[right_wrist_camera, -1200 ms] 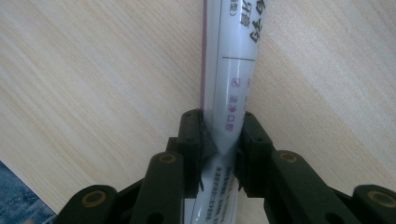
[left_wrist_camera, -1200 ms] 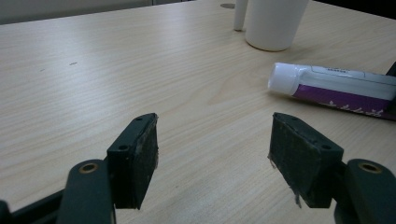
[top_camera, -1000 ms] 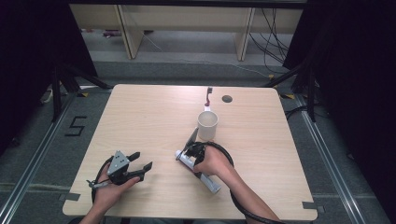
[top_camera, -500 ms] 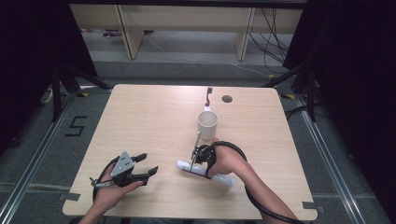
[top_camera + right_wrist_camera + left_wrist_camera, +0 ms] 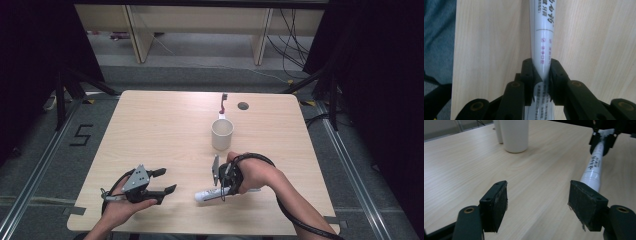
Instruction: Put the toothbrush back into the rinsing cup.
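Note:
A white toothpaste tube lies nearly level just over the table's front middle, its cap end pointing left. My right gripper is shut on it, and in the right gripper view the pads of that gripper pinch the tube from both sides. At the front left my left gripper stands open and holds nothing. In the left gripper view its jaws are wide apart, with the tube and the right gripper ahead to the right.
A white cup stands upright at the table's middle, also ahead in the left gripper view. A red-handled toothbrush lies at the far edge beside a round hole. The wooden table is bare on its left half.
My right gripper has swung the tube round and brought it nearer the front edge, so it now points left. My left gripper has drifted a little to the right.

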A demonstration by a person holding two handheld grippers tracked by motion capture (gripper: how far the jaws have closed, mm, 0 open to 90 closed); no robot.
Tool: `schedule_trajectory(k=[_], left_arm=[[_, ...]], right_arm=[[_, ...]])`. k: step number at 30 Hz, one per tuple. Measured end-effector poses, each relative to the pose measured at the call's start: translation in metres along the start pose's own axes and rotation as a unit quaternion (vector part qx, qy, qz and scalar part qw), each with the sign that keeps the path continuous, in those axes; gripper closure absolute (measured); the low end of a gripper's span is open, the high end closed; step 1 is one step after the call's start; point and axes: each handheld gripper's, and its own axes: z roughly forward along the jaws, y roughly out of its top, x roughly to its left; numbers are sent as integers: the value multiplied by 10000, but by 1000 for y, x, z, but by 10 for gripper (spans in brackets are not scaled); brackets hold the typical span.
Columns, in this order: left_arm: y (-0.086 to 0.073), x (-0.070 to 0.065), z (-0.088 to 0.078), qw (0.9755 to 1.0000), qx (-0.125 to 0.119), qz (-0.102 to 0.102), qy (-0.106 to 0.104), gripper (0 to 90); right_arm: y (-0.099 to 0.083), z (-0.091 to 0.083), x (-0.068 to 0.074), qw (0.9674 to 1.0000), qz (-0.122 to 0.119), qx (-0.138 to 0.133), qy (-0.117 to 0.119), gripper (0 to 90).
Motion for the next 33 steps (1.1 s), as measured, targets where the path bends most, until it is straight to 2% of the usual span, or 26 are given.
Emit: schedule_trajectory(k=[2,3,4,5,6,7,8,9,10,11,12,13,15,17,18,19,20,21,24,25,26,27,30,31,32,33], left_arm=[[5,-5,1,9997,131,186,-129,315],[8,-8,2,9993,193,247,-227,317],[8,-8,2,9993,193,247,-227,322],[14,-13,5,9974,441,381,-424,322],[14,-13,5,9974,441,381,-424,323],[20,-19,10,9945,711,417,-643,323],[20,-19,10,9945,711,417,-643,324],[26,-25,16,9906,986,491,-807,324],[26,-25,16,9906,986,491,-807,323],[32,-30,23,9857,1229,645,-953,322],[35,-32,28,9839,1304,668,-1023,322],[37,-33,33,9812,1410,710,-1111,321],[40,-36,44,9758,1586,900,-1206,322],[41,-38,49,9747,1610,939,-1235,330],[42,-39,58,9710,1720,1069,-1270,339],[43,-38,61,9699,1743,1110,-1288,350],[43,-39,64,9705,1722,1086,-1293,358],[44,-38,66,9686,1756,1169,-1317,363],[46,-39,72,9678,1713,1168,-1425,375],[45,-40,74,9693,1656,1111,-1440,379],[45,-39,75,9686,1645,1141,-1471,382],[46,-39,76,9672,1689,1200,-1466,384],[45,-40,78,9678,1635,1164,-1522,390],[45,-40,79,9663,1655,1202,-1562,391],[45,-40,80,9660,1639,1230,-1577,391],[44,-42,82,9670,1591,1178,-1602,398]], right_arm=[[-1,0,1,9999,92,-32,135,766],[-2,-1,0,10000,30,50,77,766],[-2,-1,0,10000,30,50,77,766],[-2,-2,1,9999,59,60,57,766],[-2,-3,1,9999,83,81,70,766],[-3,-2,-1,9999,-40,10,118,766],[-3,-2,-1,9999,-40,10,118,766],[-3,-1,-2,9999,-89,-55,129,766],[-3,-1,-2,9999,-89,-55,129,766],[-3,-1,-1,9999,21,-62,145,765],[-3,-2,1,9997,121,-4,198,765],[-2,-1,-1,9998,0,-16,199,765],[0,-1,0,9998,87,-16,177,765],[0,-2,0,9999,13,-2,171,766],[2,-2,1,9998,54,-66,203,766],[3,-4,2,9997,93,-32,209,766],[4,-5,2,9997,114,-35,203,766],[4,-5,1,9998,1,-104,195,766],[6,-10,2,9999,45,46,111,766],[6,-8,1,9998,0,-81,186,767],[6,-8,1,9996,10,-165,230,768],[7,-9,2,9998,37,-133,156,769],[8,-10,2,9995,-13,-234,193,770],[10,-11,1,9994,-59,-284,181,770],[10,-11,1,9994,-59,-284,181,770],[11,-14,1,9998,-83,-134,148,770]])
